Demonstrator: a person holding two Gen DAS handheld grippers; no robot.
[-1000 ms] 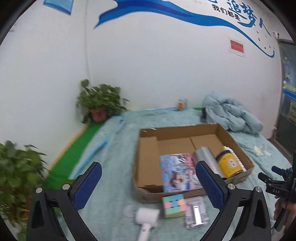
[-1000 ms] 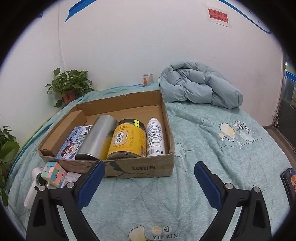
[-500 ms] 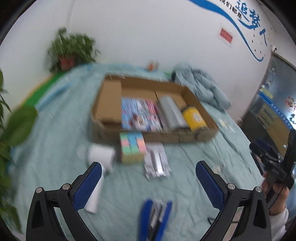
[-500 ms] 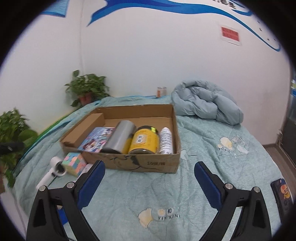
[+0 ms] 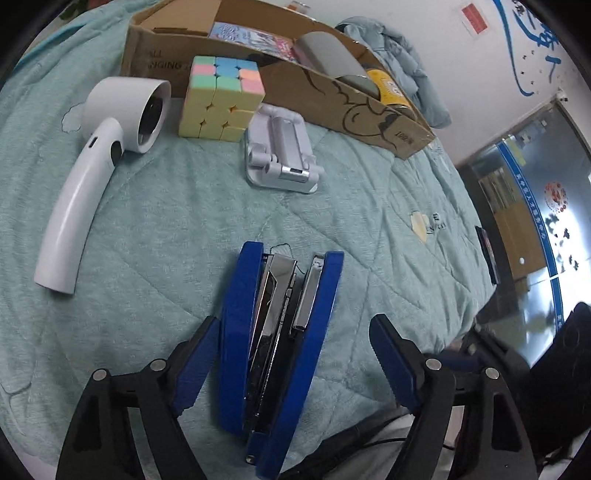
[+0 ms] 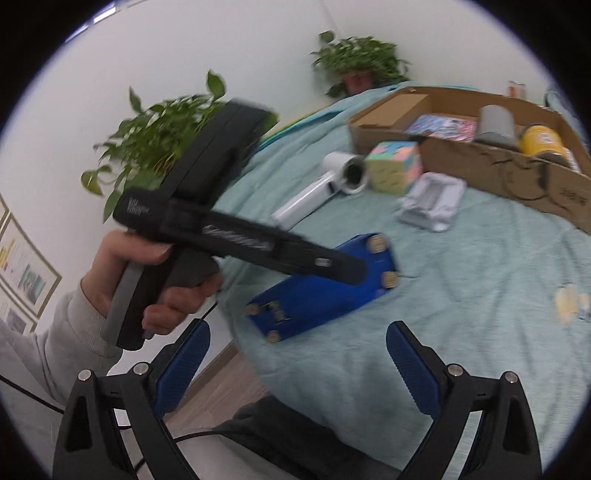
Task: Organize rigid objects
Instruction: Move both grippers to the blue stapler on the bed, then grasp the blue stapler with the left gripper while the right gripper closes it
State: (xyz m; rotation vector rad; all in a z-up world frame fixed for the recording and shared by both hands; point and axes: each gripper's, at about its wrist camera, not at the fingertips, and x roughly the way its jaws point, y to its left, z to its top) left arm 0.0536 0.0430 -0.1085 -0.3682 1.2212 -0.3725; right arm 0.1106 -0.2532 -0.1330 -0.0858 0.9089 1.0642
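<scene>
A blue stapler [image 5: 280, 347] lies on its side on the teal bedspread, between the open fingers of my left gripper [image 5: 291, 347]; whether the pads touch it I cannot tell. It also shows in the right wrist view [image 6: 325, 291], with the left gripper's black body over it. Beyond lie a white hair dryer [image 5: 92, 162], a pastel puzzle cube [image 5: 221, 99] and a grey phone stand [image 5: 280, 151], in front of a cardboard box [image 5: 325, 96]. My right gripper [image 6: 295, 365] is open and empty, near the bed's edge.
The box holds a colourful book [image 5: 251, 35], a grey cylinder [image 5: 328, 55] and a yellow jar [image 5: 388, 86]. Potted plants [image 6: 358, 62] stand by the wall. A rumpled blue duvet [image 5: 406, 62] lies behind the box. A dark phone [image 5: 487, 254] lies at the bed's right edge.
My left gripper has dropped low over the bed and closed in on the blue stapler. My right gripper has swung left, now facing the left hand and stapler.
</scene>
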